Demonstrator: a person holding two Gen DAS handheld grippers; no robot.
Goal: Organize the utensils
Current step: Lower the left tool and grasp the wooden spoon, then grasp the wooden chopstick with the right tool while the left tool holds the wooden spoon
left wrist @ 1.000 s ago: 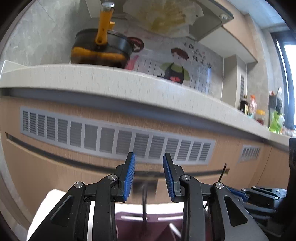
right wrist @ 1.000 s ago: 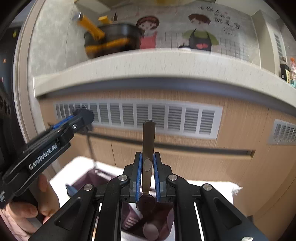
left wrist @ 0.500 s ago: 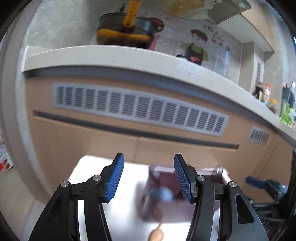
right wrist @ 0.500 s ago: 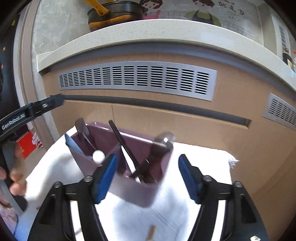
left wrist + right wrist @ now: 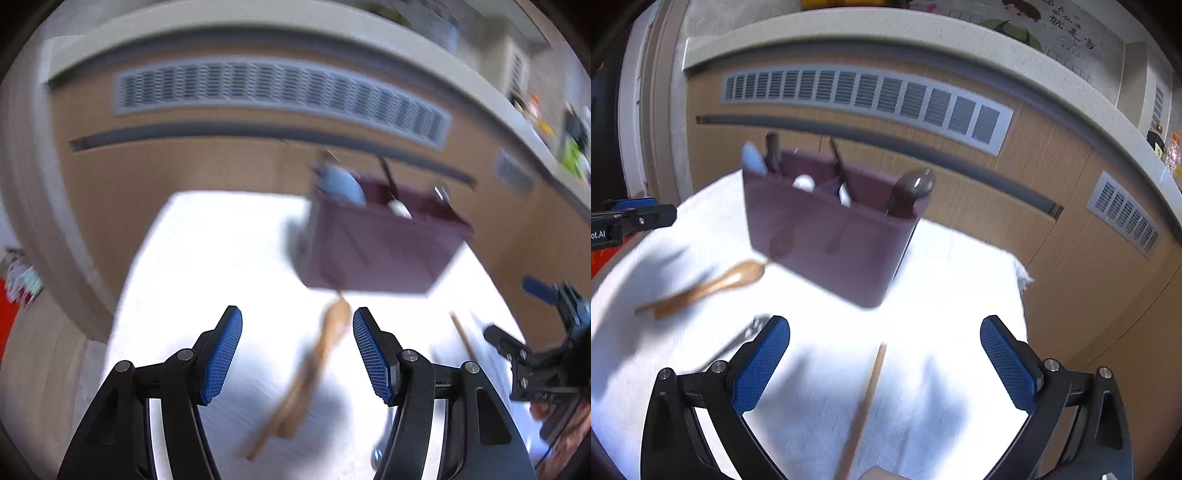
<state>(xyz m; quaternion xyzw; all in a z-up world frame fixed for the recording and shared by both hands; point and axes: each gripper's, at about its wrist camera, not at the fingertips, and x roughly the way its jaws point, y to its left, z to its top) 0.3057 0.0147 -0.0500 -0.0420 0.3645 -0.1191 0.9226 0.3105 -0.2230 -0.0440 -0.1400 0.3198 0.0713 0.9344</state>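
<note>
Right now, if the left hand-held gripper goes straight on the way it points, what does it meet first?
Probably the wooden spoon lying on the white cloth, between its open jaws; blur makes depth uncertain.

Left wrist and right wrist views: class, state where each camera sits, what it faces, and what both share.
Left wrist: rides the left tongs, angled down at the purple plastic utensil caddy and a wooden spoon; a hand shows at right.
Right wrist: rides the right tongs, angled down at the caddy and a wooden stick.
Shared: caddy, spoon, white cloth.
</note>
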